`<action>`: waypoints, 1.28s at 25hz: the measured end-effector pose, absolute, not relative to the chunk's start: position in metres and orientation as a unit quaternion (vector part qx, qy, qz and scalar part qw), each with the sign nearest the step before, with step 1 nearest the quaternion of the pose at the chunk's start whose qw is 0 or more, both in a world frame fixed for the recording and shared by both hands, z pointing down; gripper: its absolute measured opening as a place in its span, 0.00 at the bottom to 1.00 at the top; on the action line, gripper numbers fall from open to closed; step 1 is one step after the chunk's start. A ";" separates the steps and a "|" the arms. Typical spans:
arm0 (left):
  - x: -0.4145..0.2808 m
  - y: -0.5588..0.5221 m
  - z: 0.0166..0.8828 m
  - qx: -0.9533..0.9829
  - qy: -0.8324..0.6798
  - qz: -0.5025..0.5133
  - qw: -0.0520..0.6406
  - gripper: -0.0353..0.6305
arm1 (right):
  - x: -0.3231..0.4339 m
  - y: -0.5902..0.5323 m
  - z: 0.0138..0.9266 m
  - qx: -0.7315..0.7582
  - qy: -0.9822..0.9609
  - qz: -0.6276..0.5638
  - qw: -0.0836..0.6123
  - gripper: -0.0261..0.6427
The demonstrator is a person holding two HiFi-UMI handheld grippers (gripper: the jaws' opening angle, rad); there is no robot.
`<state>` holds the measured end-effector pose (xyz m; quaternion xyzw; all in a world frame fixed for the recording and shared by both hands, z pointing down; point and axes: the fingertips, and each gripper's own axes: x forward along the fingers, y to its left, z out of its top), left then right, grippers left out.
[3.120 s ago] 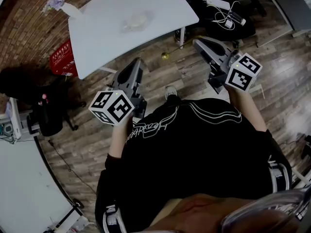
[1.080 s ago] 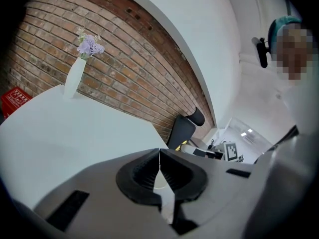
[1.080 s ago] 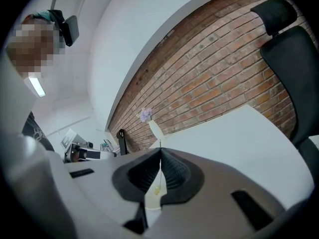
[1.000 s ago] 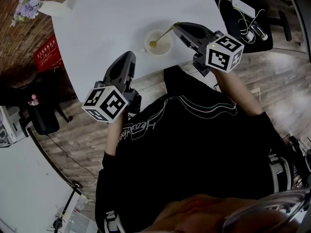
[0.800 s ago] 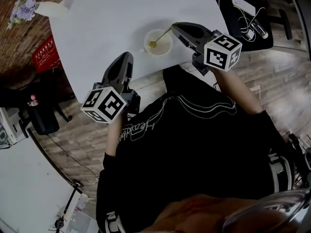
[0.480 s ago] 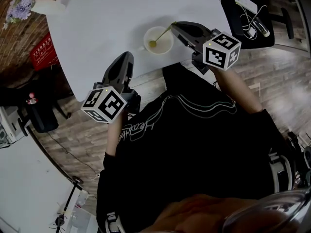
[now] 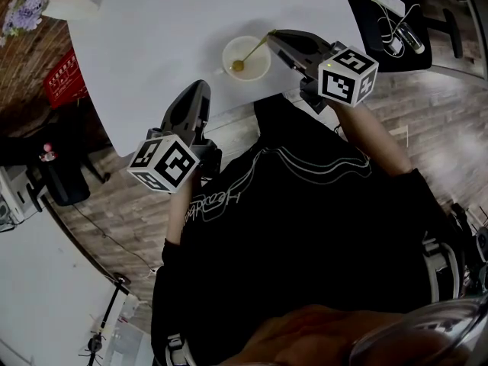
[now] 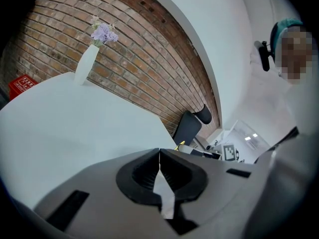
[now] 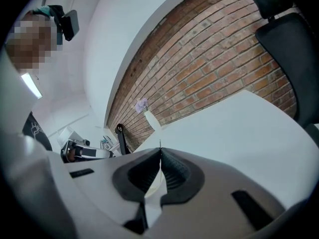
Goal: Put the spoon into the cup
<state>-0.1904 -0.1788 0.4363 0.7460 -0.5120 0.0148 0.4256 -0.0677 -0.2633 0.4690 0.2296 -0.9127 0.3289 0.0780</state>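
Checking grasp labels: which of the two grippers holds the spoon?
The right gripper: its jaws pinch the handle of the spoon, bowl end over the cup. The left gripper is shut on nothing, away from the cup.

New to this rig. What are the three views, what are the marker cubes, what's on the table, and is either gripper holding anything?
There is no robot. A person holds a two-jaw gripper in each hand, and the marker cubes are parts of those grippers. The head view looks down from the person's head. The two gripper views ride on the grippers and look along their jaws. On the white table stand a cup and, at the far corner, a vase of flowers. The right gripper is shut on a gold spoon, whose bowl sits in the cup. The left gripper is shut and empty, near the table's edge.
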 end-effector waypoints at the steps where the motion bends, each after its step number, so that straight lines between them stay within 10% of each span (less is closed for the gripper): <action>1: -0.190 -0.178 0.437 0.745 -0.512 0.014 0.426 0.06 | -0.067 -0.264 0.470 0.231 -0.912 0.331 0.078 0.04; 32: -0.178 -0.136 0.380 0.782 -0.494 -0.027 0.379 0.06 | -0.036 -0.218 0.391 0.238 -0.925 0.295 0.030 0.13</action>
